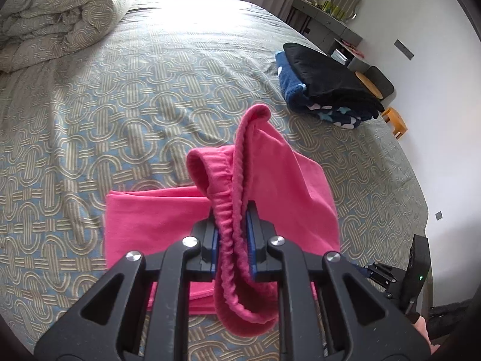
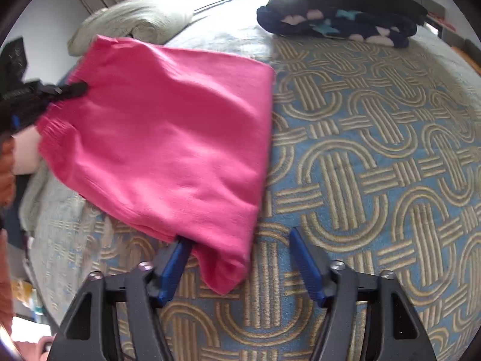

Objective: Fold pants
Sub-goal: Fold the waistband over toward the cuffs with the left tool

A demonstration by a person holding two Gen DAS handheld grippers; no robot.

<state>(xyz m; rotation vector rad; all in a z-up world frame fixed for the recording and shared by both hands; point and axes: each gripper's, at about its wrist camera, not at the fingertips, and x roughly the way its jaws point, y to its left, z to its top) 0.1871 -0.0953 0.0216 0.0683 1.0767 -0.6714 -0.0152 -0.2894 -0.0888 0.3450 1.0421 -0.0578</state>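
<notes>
Here, left tongs (image 1: 233, 234) pinch the gathered waistband of the pink pants (image 2: 168, 138), soft and limp, draped partly over the bed (image 2: 375, 165); right tongs (image 2: 240, 264) spread, straddling a loose corner.

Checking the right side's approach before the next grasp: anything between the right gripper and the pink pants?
Nothing visible. The right gripper is open with a corner of the pink pants already hanging between its fingers, only bare bedspread around it. The folded dark stack sits far off. The left gripper is shut on the waistband.
</notes>
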